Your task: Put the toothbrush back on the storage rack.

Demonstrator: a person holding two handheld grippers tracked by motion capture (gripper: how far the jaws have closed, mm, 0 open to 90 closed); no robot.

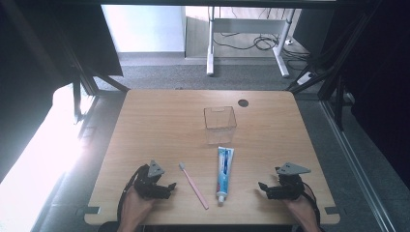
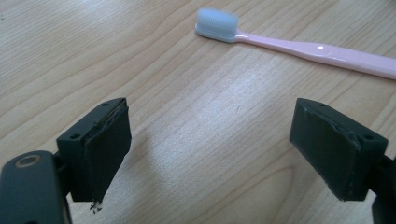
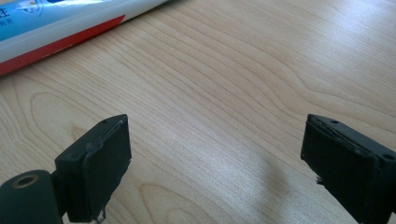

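Observation:
A pink toothbrush with white bristles lies near the table's front edge, bristles toward the far side. Right of it lies a blue-and-white toothpaste tube, cap toward me. Behind them stands a clear plastic box, nothing inside. My left gripper rests low at the front left, open, jaws pointing at the toothbrush with bare wood between them. My right gripper sits at the front right, open too, pointing left toward the tube. Nothing is held by either one.
The wooden table has a round cable hole at the back right. Beyond it, grey carpet and a white desk frame with cables. Dark frame struts stand at both sides.

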